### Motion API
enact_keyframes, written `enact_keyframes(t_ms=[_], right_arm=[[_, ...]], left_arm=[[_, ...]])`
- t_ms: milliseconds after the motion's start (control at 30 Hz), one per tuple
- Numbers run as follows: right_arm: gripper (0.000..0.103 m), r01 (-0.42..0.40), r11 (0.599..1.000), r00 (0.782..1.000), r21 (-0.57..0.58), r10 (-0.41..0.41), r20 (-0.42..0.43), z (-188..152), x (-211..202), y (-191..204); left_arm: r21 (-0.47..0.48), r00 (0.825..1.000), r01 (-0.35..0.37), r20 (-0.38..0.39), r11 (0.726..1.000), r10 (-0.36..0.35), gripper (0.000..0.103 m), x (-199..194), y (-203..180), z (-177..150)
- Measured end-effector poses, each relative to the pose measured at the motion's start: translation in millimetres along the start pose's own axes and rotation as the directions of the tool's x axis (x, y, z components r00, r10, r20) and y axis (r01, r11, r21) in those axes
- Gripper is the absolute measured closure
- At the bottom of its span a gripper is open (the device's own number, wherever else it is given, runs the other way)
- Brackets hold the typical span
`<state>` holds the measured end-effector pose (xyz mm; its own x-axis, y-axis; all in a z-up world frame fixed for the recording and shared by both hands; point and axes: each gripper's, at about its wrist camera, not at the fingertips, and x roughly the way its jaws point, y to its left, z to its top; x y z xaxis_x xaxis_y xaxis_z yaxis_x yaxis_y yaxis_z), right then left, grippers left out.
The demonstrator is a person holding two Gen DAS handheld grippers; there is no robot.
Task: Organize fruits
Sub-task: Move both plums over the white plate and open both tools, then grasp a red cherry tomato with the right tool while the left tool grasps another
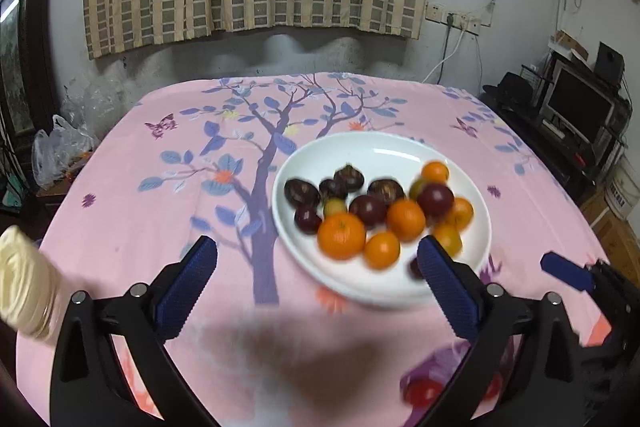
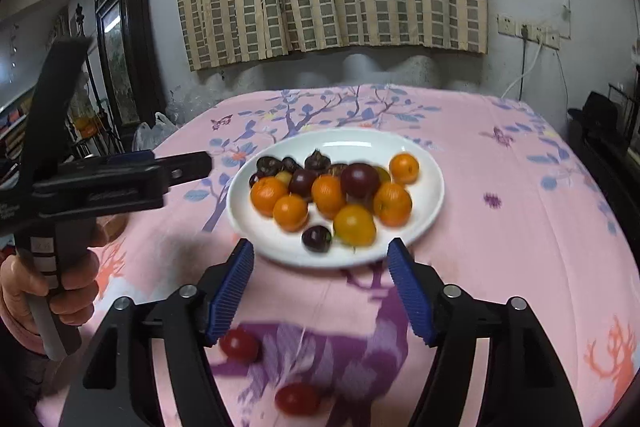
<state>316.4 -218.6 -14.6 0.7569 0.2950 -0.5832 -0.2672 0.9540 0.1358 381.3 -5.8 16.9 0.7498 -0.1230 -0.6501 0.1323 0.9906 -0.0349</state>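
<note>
Both tongs gape empty, short of the plate (image 2: pixel 434 205) rim (cloth bare around).

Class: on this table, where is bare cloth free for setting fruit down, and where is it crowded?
Free: cloth left of the white plate and behind it. Crowded: the plate's fruit pile, and the near edge by two red tomatoes.

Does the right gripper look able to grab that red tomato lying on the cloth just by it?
Probably yes. The right gripper is open and empty, and the red tomato lies bare on the tablecloth just beneath its left finger, with nothing covering it.
</note>
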Motion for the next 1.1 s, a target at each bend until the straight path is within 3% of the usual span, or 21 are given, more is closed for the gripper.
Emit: enact_keyframes(t_ms=[100, 200, 300, 467, 533, 733, 967, 1100], right_arm=[[0.032, -0.024, 0.999, 0.998, 0.031, 0.026, -0.062, -31, -6, -5], [0.032, 0.009, 0.999, 0.991, 0.053, -0.002, -0.131, -54, -4, -6], [0.032, 0.033, 0.999, 0.986, 0.003, -0.033, -0.161, -61, -2, 4], [0.035, 0.047, 0.996, 0.986, -0.079, -0.059, -0.159, -66, -1, 19], [0.043, 0.041, 0.995, 0.982, -0.092, -0.057, -0.177, -66, 2, 21], [0.05, 0.023, 0.992, 0.975, -0.124, -0.05, -0.218, -72, 9, 28], [0.057, 0.022, 0.989, 0.97, -0.148, -0.057, -0.236, -76, 13, 32], [0.069, 0.026, 0.987, 0.968, -0.16, -0.064, -0.242, -76, 16, 33]], left_arm=[[0.021, 1.0, -0.021, -0.007, 1.0, 0.021, 0.005, -18, -1, -37], [0.063, 1.0, -0.014, -0.018, 0.998, 0.015, 0.005, -23, 2, -69], [0.082, 0.997, -0.028, -0.073, 0.996, 0.034, 0.005, -20, 6, -87], [0.015, 0.998, -0.027, -0.06, 1.0, 0.028, 0.005, -25, 19, -87], [-0.008, 0.998, -0.024, -0.057, 1.0, 0.023, 0.005, -26, 24, -88], [-0.065, 0.995, 0.016, -0.101, 0.998, -0.022, 0.005, -22, 32, -85], [-0.056, 0.994, 0.007, -0.105, 0.998, -0.013, 0.005, -20, 29, -86], [-0.048, 0.994, 0.006, -0.112, 0.999, -0.012, 0.005, -18, 28, -86]])
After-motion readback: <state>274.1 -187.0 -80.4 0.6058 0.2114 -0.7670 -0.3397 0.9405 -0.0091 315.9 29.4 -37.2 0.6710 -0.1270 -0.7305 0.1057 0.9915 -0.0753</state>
